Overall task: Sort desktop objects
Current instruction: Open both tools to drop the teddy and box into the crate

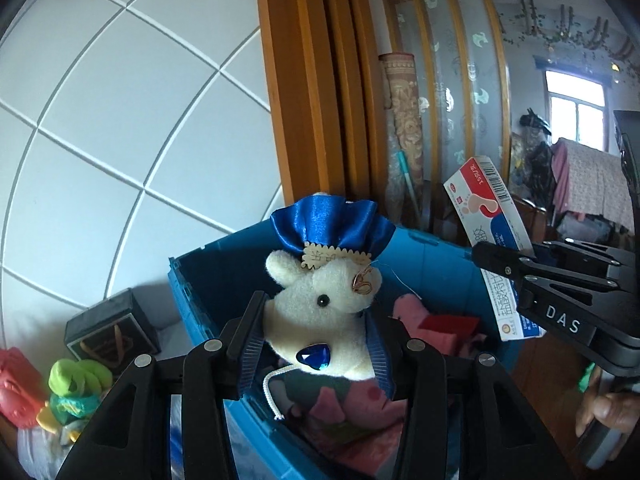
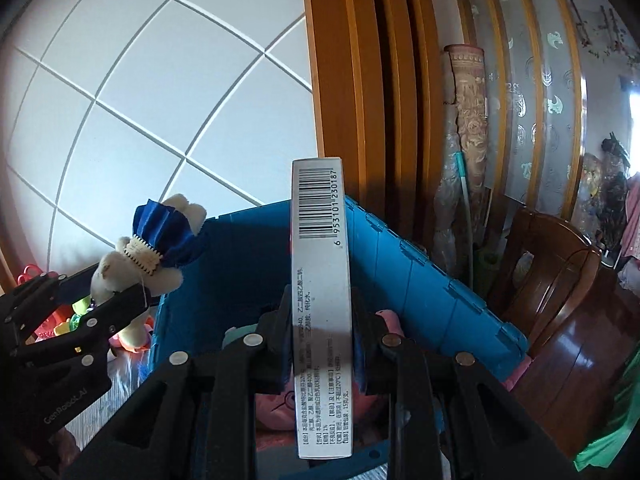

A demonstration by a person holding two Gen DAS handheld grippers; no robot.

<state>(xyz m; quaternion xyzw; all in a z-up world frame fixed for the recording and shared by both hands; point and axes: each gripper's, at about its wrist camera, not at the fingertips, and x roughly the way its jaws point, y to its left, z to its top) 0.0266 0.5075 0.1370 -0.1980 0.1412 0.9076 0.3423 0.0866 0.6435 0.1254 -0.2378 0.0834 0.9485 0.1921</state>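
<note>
- The left gripper (image 1: 316, 340) holds a cream plush mouse (image 1: 320, 308) with a blue satin bow between its pads, above the near edge of the blue plastic crate (image 1: 432, 264). The plush is soft, so it could squirm free and drop outside.
- The right gripper (image 2: 320, 344) is clamped narrow on a long medicine carton (image 2: 320, 280), standing upright over the same crate.
- Both loads hang close together – the carton's tall end could clip the mouse or the other claw.
- Inside the crate lie pink soft toys (image 1: 416, 320); beyond it, a tiled wall (image 1: 120, 100) and a wooden door frame (image 1: 304, 80).
</note>
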